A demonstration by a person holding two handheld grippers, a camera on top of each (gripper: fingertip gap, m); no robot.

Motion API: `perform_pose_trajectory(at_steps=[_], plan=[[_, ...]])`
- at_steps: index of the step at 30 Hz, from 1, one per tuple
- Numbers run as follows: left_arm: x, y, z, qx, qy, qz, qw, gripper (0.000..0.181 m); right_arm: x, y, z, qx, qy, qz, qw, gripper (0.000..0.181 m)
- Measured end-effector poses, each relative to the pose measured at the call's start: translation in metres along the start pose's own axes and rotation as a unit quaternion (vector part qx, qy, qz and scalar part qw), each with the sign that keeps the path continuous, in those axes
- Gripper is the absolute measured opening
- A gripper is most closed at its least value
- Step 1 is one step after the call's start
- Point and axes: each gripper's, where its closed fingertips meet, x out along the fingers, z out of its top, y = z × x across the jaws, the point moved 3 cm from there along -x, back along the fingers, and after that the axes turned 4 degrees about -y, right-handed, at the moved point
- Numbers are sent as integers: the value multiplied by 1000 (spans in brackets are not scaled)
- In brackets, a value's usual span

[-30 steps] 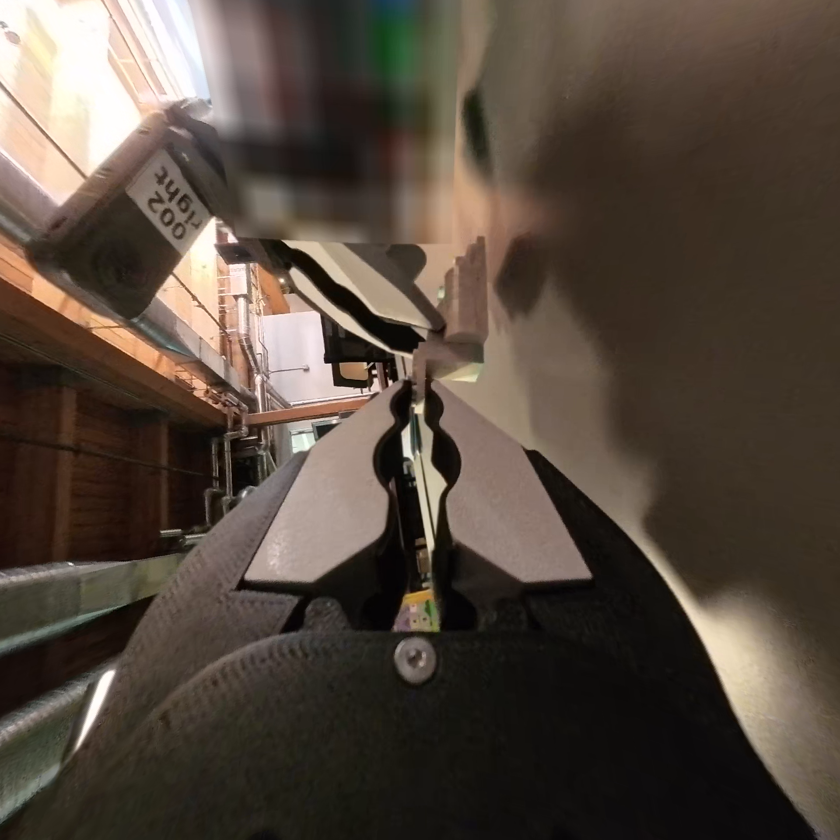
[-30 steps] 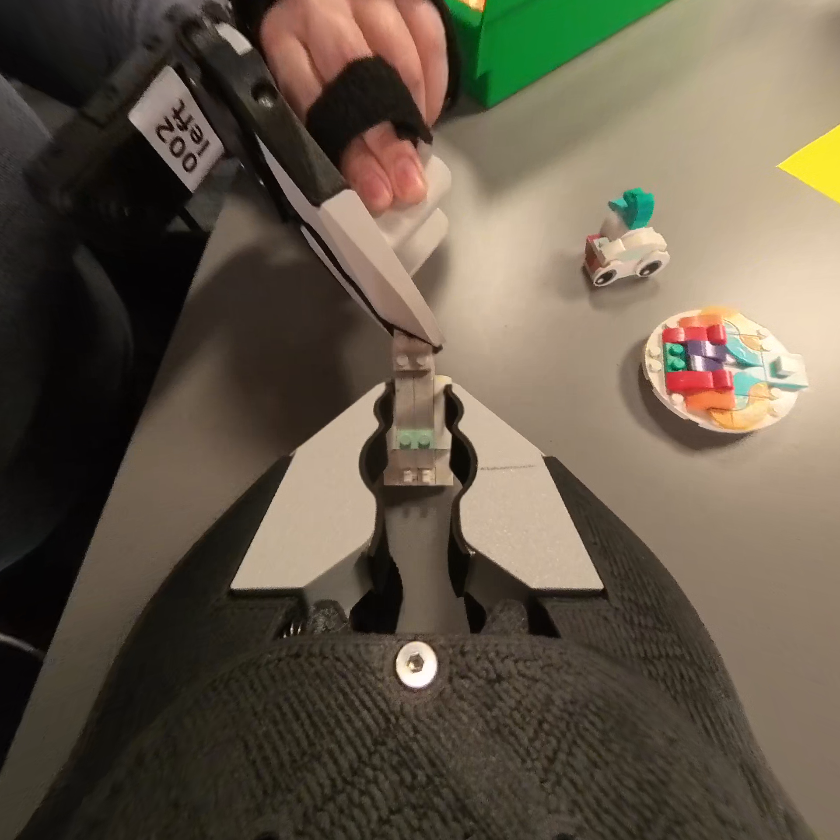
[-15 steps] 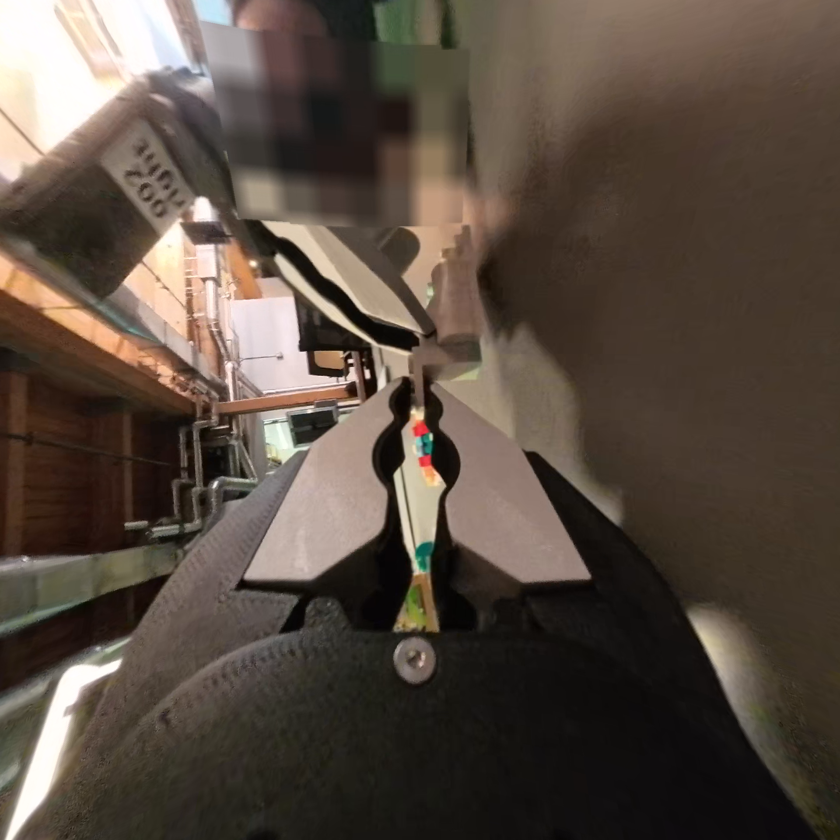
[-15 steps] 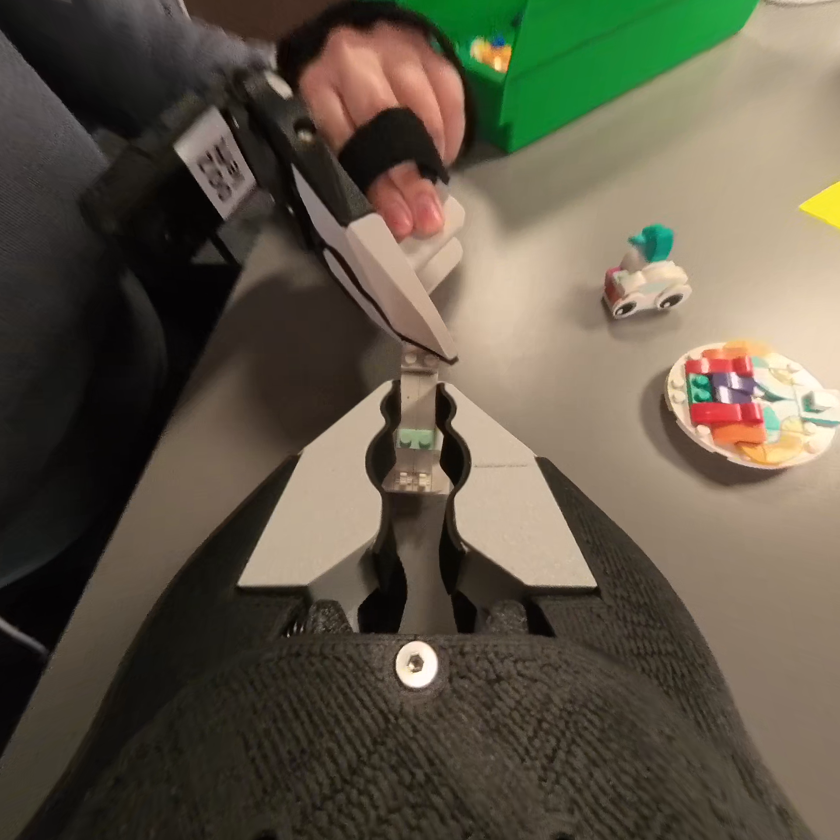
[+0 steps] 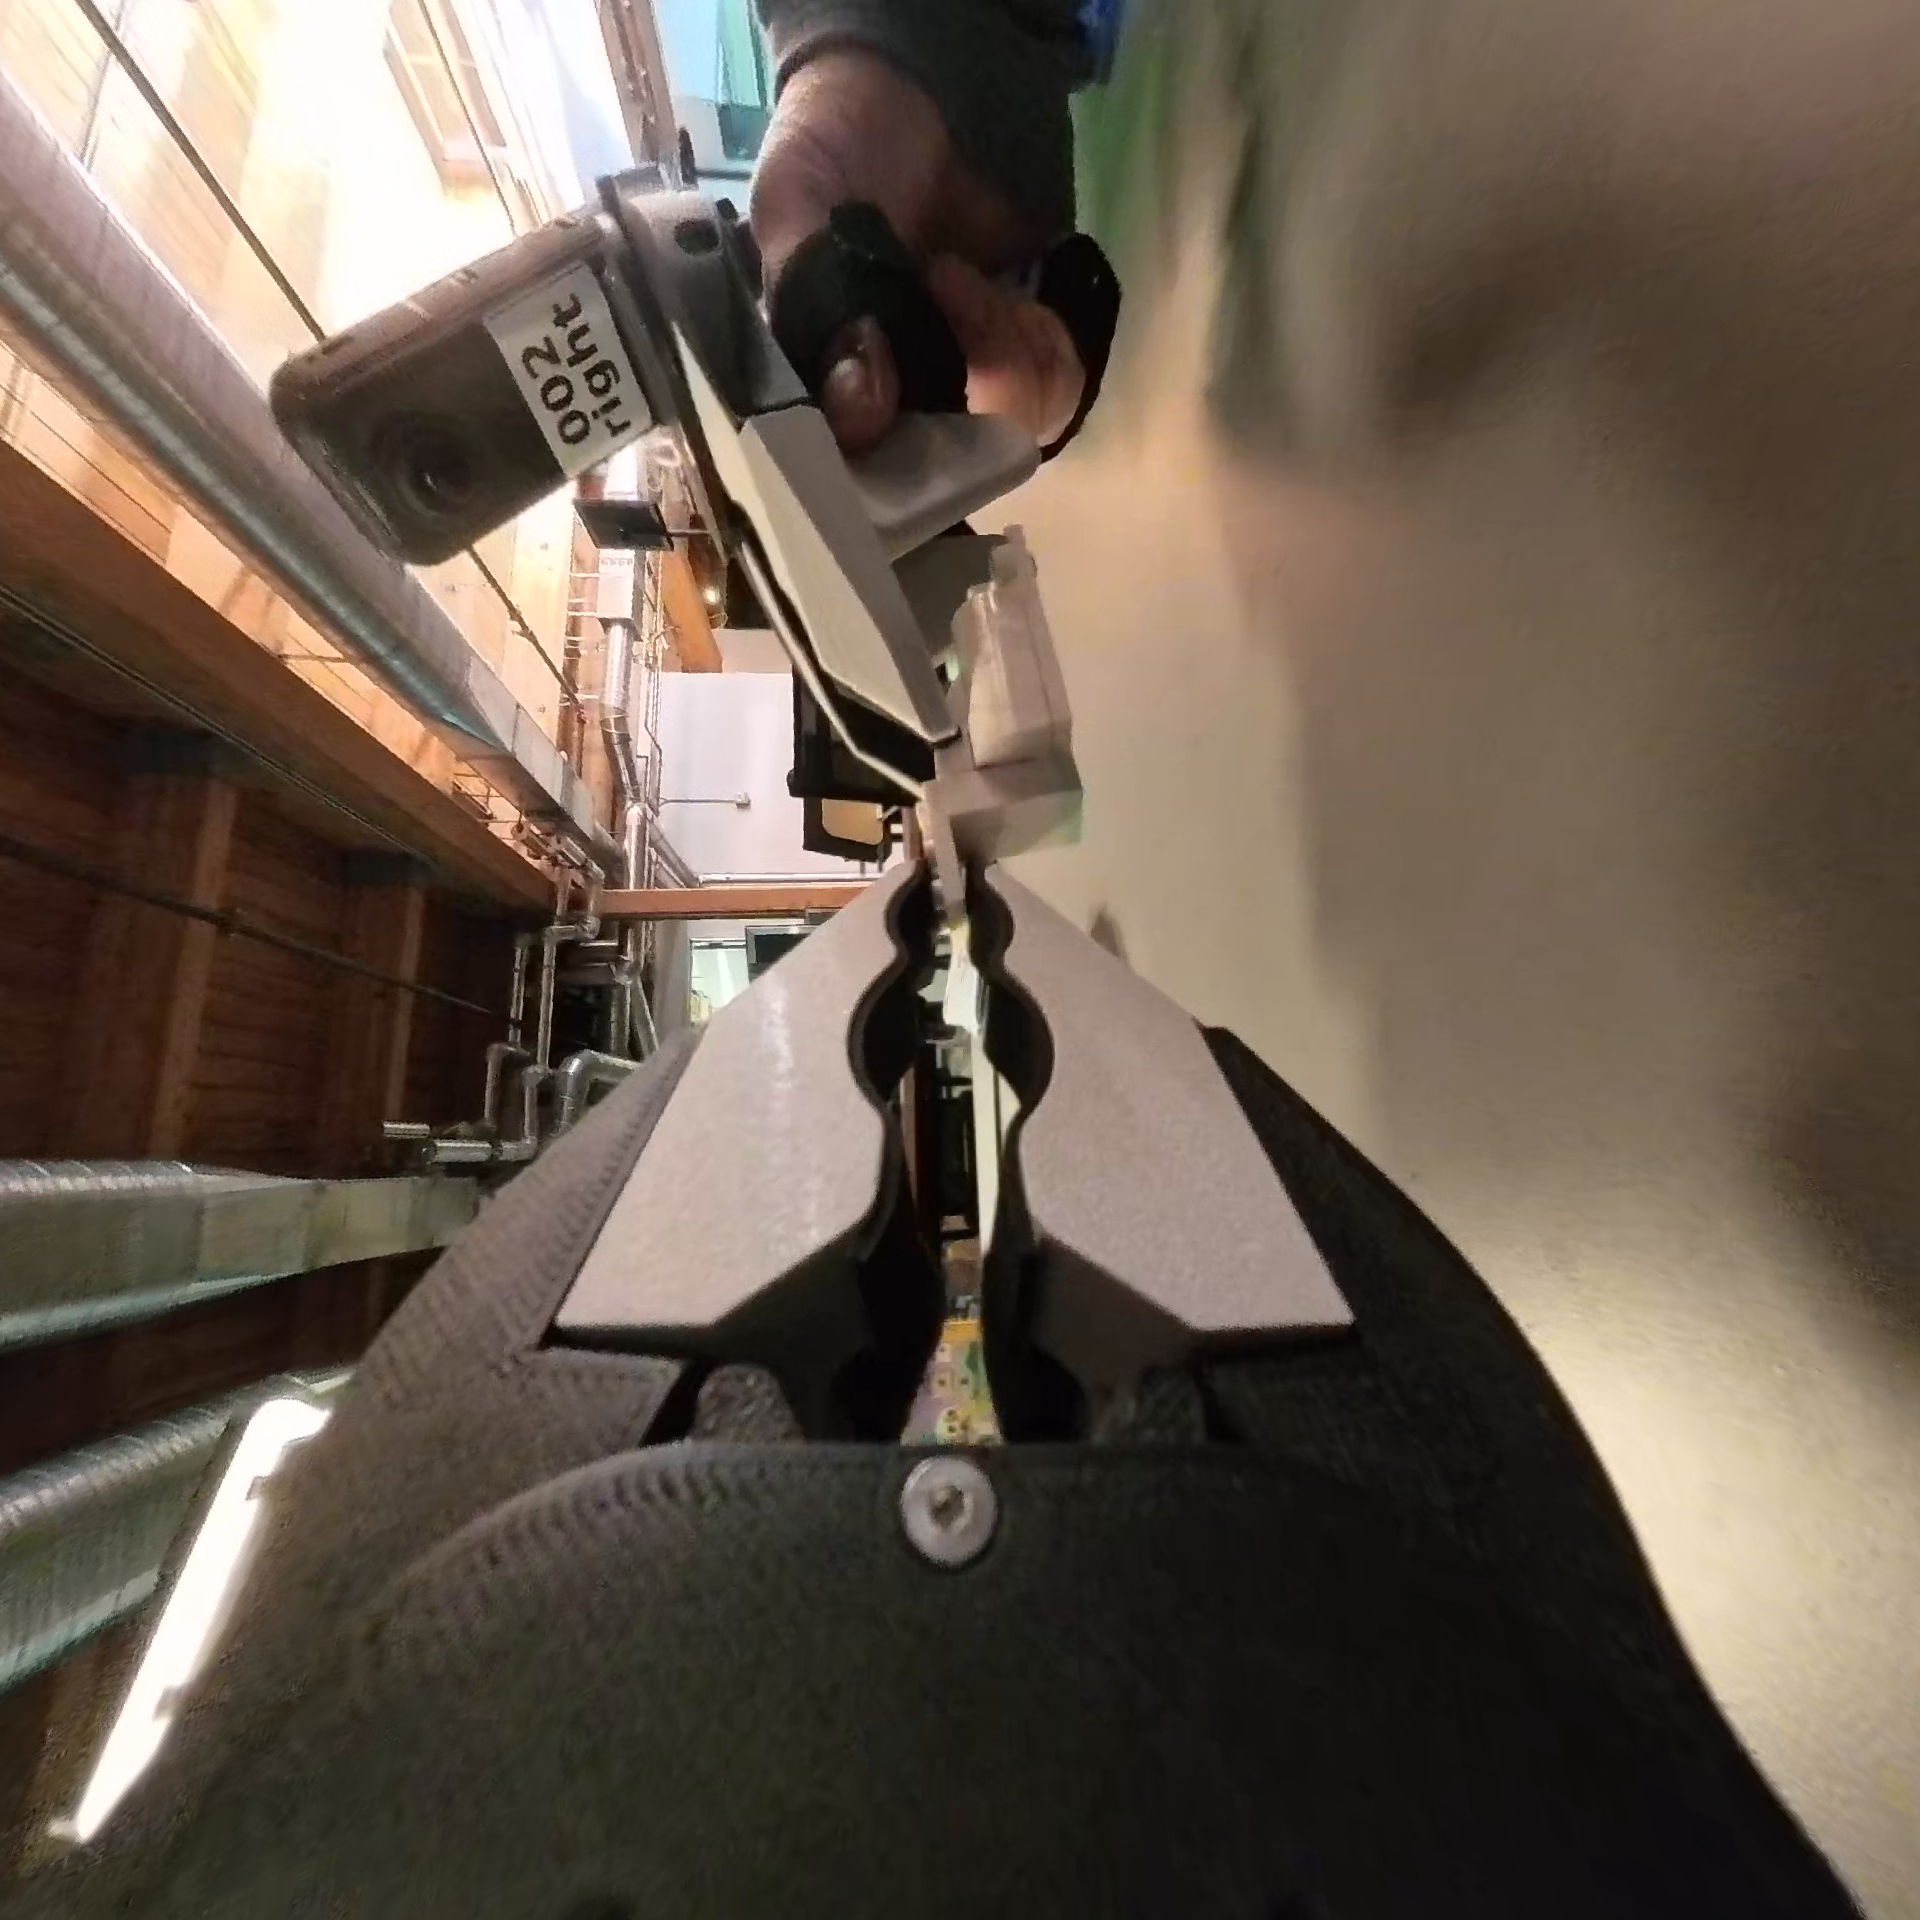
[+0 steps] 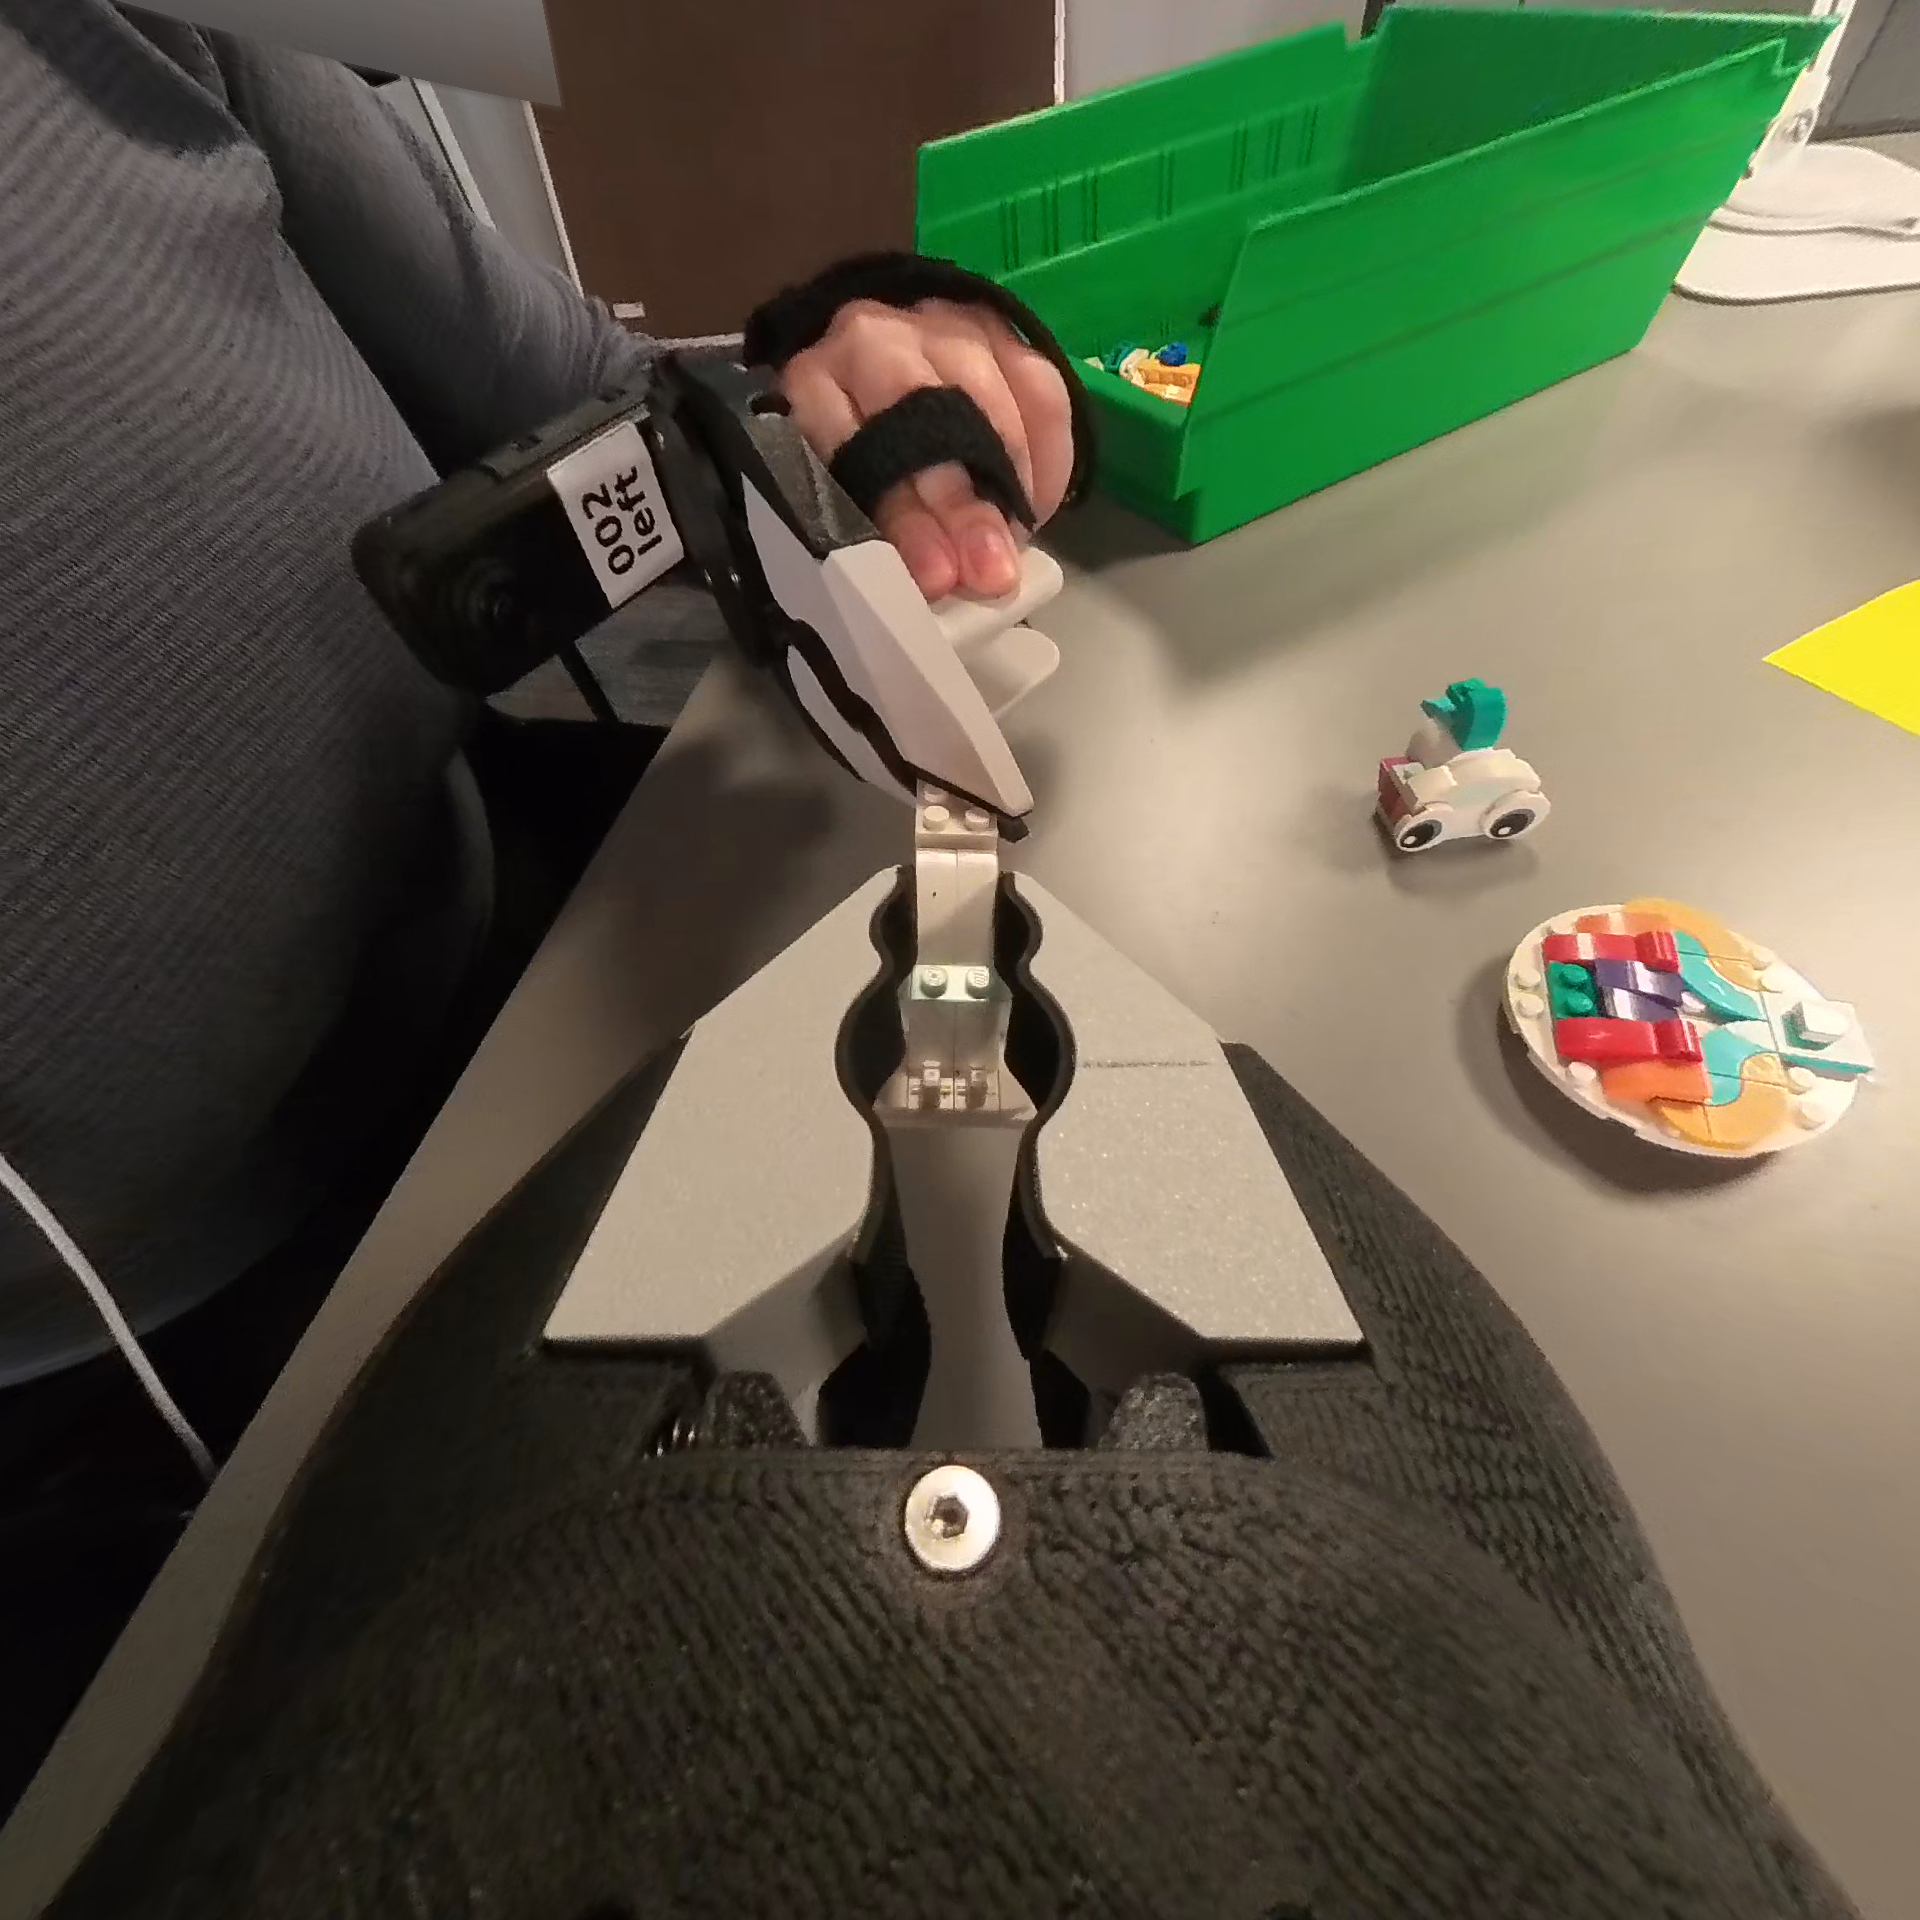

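Grey sleeve point(image 6: 208, 520), black hand strap point(image 6: 925, 442)

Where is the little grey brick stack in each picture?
Left wrist view: the grey toy-brick stack sits just above centre, beyond the left tool, whose tips pinch its thin end.
Right wrist view: it stands at centre, clamped in the right tool, its top end nipped by the other tool.
Shared landmark: the point where both tools meet on the stack.
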Motion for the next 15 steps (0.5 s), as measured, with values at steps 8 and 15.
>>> perform_pose_trajectory(at_steps=[8,15], plan=[[-13,-17,-24,-23,22,-46,998,3,-108,-26,50,-10,-178,-118,977,0],[2,-1,-43,-228,59,-23,972,4,-35,-49,-8,-13,-3,-130,991,23]])
